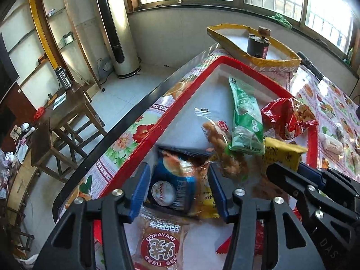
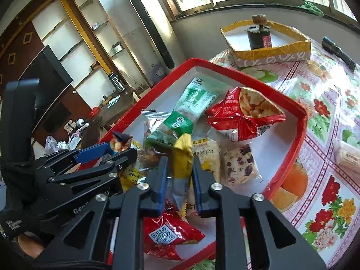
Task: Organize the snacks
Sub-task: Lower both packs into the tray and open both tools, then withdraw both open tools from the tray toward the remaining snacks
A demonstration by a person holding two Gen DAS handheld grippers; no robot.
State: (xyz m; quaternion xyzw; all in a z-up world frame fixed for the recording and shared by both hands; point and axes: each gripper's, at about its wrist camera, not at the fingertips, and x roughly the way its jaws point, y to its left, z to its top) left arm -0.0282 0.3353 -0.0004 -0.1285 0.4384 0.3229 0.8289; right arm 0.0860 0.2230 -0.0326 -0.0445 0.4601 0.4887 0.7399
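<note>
A red-rimmed tray [image 1: 191, 87] [image 2: 299, 121] with a white floor holds several snack packs. My left gripper [image 1: 178, 166] [image 2: 121, 149] hangs open over its near corner, a blue round-logo pack [image 1: 173, 186] lying loose between the blue pads. My right gripper [image 2: 180, 159] [image 1: 285, 167] is slightly open around an upright yellow pack [image 2: 182, 157] [image 1: 283, 155], with thin gaps at both pads. Around them lie a green pack [image 2: 191, 105] [image 1: 245, 117], a red cracker bag [image 2: 245, 112] [image 1: 285, 114], a dorayaki pack [image 1: 159, 245] and a red QR-code pack [image 2: 168, 234].
Behind the tray a yellow-edged box [image 2: 270, 51] [image 1: 254, 60] holds a dark bottle [image 2: 258, 37]. A black torch [image 2: 339, 51] and a white wrapped snack [image 2: 348, 157] lie on the floral tablecloth [image 2: 319, 112]. The table's dark edge [image 1: 112, 135] drops to the floor on the left.
</note>
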